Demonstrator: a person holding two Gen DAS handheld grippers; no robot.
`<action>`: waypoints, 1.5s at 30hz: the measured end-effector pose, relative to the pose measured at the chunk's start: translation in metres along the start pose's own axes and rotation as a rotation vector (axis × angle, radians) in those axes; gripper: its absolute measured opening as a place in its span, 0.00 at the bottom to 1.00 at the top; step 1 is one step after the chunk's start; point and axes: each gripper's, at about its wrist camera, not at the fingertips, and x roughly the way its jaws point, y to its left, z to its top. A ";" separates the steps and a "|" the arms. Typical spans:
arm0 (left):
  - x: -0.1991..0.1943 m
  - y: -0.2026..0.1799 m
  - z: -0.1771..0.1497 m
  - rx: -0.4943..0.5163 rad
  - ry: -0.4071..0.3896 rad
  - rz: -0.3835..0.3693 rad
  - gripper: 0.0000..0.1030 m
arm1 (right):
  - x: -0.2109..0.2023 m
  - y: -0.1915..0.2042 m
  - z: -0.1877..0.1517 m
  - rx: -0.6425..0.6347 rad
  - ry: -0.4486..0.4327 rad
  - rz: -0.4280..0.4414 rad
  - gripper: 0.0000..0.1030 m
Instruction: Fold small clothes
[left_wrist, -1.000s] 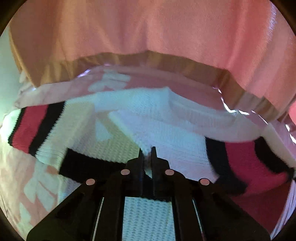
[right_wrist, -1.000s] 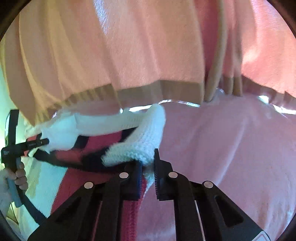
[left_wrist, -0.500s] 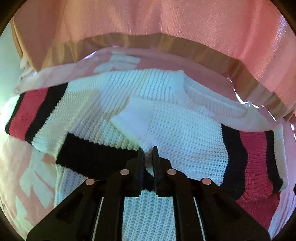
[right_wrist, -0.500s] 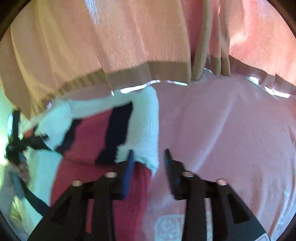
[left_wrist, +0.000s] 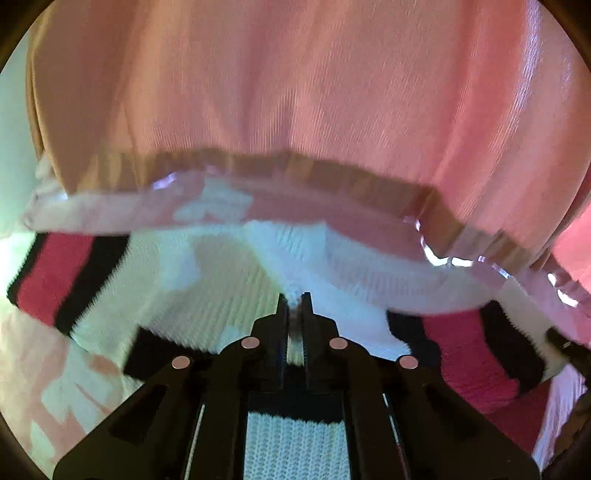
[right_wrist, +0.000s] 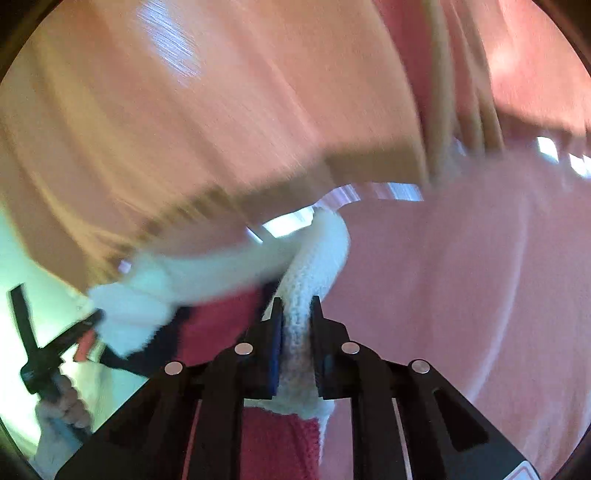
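Curtain: pink curtain with a tan hem band hangs across the upper half of both views; blurred in the right wrist view.
Bed cover: pink cover with pale leaf print lies under the work; bare pink expanse to the right of the right claw.
Sweater: small knit sweater, white with red and black stripes, spread on the bed cover in front of the curtain hem; sleeve stripes show at both left and right edges of the left wrist view. Part of it is lifted off the cover.
Right claw: right claw, jaws closing, narrow, pads pressing a white ribbed roll of the sweater's edge that arches up between them.
Left claw: left claw, jaws nearly together, pinching a thin fold of white knit at the tips; seen also at left of the right wrist view, held by a hand.
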 end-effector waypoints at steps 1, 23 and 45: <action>0.003 0.002 0.001 0.007 0.004 0.020 0.06 | -0.003 0.001 -0.001 -0.019 -0.015 -0.016 0.12; 0.035 0.027 -0.031 -0.060 0.238 0.074 0.32 | 0.017 0.020 -0.045 -0.219 0.214 -0.202 0.02; -0.016 0.383 -0.018 -0.845 0.048 0.345 0.66 | 0.026 0.156 -0.114 -0.573 0.217 -0.029 0.27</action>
